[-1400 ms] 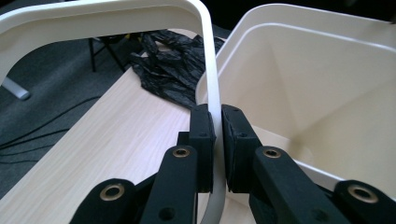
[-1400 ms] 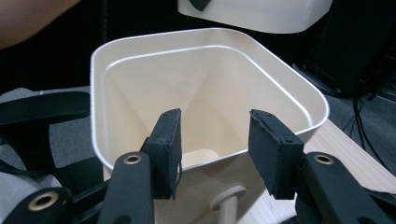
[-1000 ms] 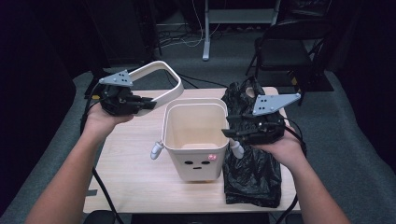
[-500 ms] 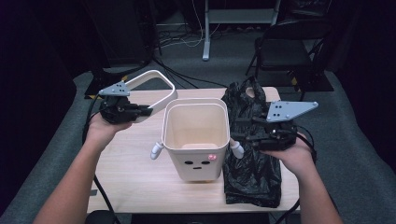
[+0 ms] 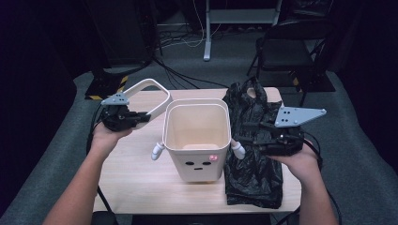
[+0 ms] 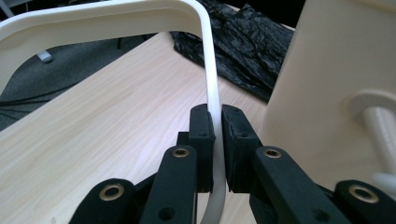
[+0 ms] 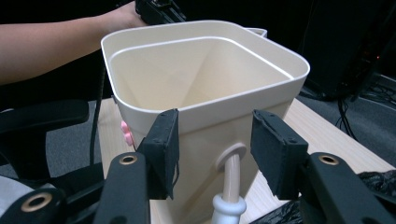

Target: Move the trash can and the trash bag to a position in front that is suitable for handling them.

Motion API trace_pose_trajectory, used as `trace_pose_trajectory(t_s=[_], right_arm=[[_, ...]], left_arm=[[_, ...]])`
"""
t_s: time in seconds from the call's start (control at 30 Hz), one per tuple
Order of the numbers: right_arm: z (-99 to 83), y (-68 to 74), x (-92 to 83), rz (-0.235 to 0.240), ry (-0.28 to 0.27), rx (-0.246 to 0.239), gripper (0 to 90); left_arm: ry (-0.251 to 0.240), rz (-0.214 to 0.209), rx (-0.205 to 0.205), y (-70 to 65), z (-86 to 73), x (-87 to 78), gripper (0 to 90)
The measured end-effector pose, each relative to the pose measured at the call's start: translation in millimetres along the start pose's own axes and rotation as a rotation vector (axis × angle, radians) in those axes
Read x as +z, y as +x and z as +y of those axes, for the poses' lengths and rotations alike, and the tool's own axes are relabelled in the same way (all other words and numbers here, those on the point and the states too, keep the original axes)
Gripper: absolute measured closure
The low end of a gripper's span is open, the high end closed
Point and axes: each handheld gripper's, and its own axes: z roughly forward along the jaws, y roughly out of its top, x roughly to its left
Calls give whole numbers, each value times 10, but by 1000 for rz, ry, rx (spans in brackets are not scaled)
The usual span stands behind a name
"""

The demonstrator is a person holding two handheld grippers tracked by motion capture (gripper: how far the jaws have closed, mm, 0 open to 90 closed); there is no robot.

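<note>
The left gripper is clamped on the white ring, held tilted beside the bin's left rim; the ring's near end is cut off in the left gripper view. The right gripper stands half open, holding nothing, by the bin's right peg. The bin stands upright mid-table, its face print towards the person, partly hiding the black bag; no writing is readable.

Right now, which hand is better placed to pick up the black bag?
Right. The right gripper hovers open directly over the black bag, while the left gripper is shut on the white ring.
</note>
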Motion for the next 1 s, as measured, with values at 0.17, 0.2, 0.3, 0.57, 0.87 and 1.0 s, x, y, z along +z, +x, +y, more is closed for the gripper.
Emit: trace_pose_trajectory(t_s=[0.17, 0.2, 0.3, 0.57, 0.87, 1.0], right_arm=[[-87, -14, -17, -16, 6, 17, 509], [-87, -14, -17, -16, 6, 17, 509], [-107, -23, -46, -27, 6, 18, 507], [-158, -15, -63, -31, 4, 19, 507], [-144, 13, -72, -40, -15, 9, 506], [-142, 24, -65, -42, -13, 8, 506]], left_arm=[[25, 15, -25, 51, -120, 56, 832], [25, 15, -25, 51, -120, 56, 832], [34, 29, -36, 84, -214, 89, 832], [45, 59, -59, 145, -449, 138, 832], [58, 83, -91, 191, -746, 230, 831], [57, 94, -101, 204, -845, 273, 832]])
